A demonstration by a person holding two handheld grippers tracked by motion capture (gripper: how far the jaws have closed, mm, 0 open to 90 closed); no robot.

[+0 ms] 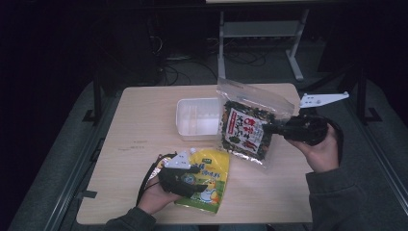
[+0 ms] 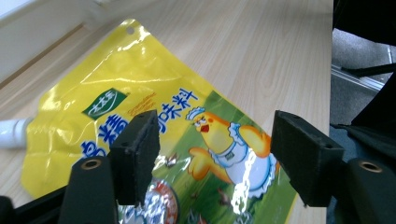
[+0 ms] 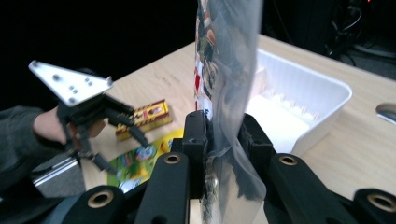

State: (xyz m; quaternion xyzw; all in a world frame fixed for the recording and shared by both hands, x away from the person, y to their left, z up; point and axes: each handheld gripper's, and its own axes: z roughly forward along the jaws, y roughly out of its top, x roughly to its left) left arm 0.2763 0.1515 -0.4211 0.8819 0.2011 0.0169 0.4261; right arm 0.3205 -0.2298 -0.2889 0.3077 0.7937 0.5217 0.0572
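Note:
A yellow pouch (image 1: pixel 208 179) printed with a cartoon chicken lies flat on the table near its front edge. My left gripper (image 1: pixel 198 183) hovers just over it; its jaws stand apart with the pouch (image 2: pixel 140 84) beneath them and neither pad pressing on it, left gripper (image 2: pixel 215 154). Held up above the table's right half is a clear bag (image 1: pixel 245 127) of dark dried flakes with a red and white label. My right gripper (image 1: pixel 270 129) is shut on that bag's edge. In the right gripper view the bag (image 3: pixel 224 70) rises between the pinching pads, right gripper (image 3: pixel 223 135).
A white plastic tray (image 1: pixel 192 120) stands at the middle back of the table, beside the raised bag. In the right gripper view a small red and yellow packet (image 3: pixel 144 116) lies behind the left gripper (image 3: pixel 120 151). Bare wood stretches left of the tray.

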